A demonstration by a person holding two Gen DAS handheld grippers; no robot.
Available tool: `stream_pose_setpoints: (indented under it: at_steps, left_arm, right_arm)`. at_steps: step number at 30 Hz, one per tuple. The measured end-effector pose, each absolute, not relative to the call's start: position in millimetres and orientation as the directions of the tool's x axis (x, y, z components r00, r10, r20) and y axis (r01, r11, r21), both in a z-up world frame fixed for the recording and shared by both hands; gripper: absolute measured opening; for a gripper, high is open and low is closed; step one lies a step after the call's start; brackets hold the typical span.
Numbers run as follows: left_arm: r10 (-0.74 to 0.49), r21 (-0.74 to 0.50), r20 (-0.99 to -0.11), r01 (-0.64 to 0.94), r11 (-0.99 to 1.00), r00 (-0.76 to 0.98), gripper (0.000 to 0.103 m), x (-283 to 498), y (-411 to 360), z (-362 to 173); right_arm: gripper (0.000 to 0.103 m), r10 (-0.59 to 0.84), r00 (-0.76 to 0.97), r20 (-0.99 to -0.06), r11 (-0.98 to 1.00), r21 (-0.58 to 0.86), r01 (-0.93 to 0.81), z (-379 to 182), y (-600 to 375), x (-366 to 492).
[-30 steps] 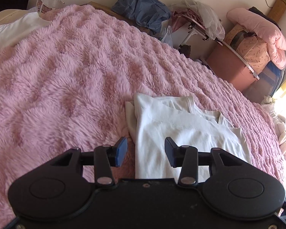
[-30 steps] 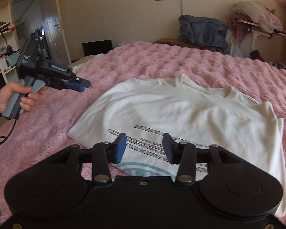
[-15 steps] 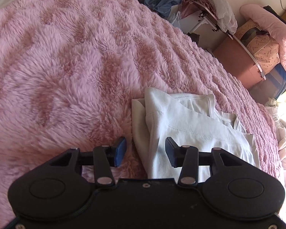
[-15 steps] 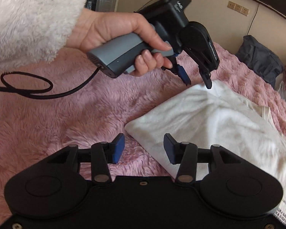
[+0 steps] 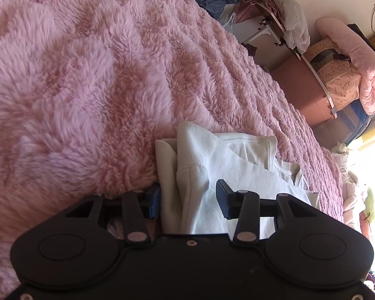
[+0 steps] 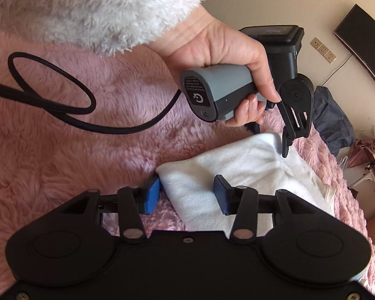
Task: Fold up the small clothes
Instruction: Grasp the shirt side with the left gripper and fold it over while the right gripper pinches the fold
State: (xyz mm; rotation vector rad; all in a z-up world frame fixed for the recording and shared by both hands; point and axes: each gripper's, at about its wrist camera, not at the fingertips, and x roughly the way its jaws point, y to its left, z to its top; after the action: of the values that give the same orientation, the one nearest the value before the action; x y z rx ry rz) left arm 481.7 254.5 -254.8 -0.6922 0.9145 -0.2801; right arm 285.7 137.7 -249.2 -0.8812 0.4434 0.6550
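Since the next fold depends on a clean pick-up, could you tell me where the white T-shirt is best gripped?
Probably at the folded left edge of the white T-shirt, one tongs at each end of it. The layers stack there above the pink blanket, and both the left tongs and right tongs already straddle that edge, open, approaching low from the blanket side.

Bed, pink shaggy blanket (image 5: 87,80): folded white T-shirt (image 5: 237,165) at 5 o'clock; looped black cable (image 6: 62,105) at 9 o'clock, right-wrist view.
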Motion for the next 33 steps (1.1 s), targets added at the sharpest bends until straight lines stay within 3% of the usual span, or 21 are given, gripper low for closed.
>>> stream_pose_setpoints:
  at_steps: [4, 6, 9, 13, 22, 33]
  left_arm:
    - [-0.510, -0.653, -0.628, -0.042, 0.756, 0.588, 0.040, 485.2, 250.3, -254.2]
    - [-0.520, -0.667, -0.616, -0.040, 0.744, 0.592, 0.039, 484.9, 251.6, -254.9]
    - [-0.514, -0.666, -0.620, -0.052, 0.744, 0.592, 0.020, 485.6, 254.8, -257.7]
    - [-0.525, -0.694, -0.595, -0.058, 0.718, 0.608, 0.015, 481.8, 258.6, -254.5]
    - [-0.551, -0.715, -0.550, -0.012, 0.699, 0.627, 0.010, 486.6, 242.9, -209.7]
    - [-0.611, -0.714, -0.508, 0.100, 0.693, 0.607, 0.010, 499.3, 154.5, -152.2]
  right_arm:
    - [0.044, 0.332, 0.737, -0.588, 0.461, -0.581, -0.671, -248.0, 140.9, 284.4]
    - [0.036, 0.335, 0.742, -0.581, 0.460, -0.586, -0.667, -247.6, 141.0, 280.6]
    - [0.021, 0.340, 0.730, -0.593, 0.426, -0.595, -0.681, -246.1, 143.0, 267.0]
    - [0.010, 0.340, 0.747, -0.572, 0.420, -0.618, -0.665, -246.1, 147.3, 259.1]
    - [0.008, 0.393, 0.779, -0.489, 0.588, -0.518, -0.622, -203.6, 114.3, 250.5]
    - [0.007, 0.336, 0.866, -0.370, 0.786, -0.396, -0.475, -147.5, 18.3, 241.6]
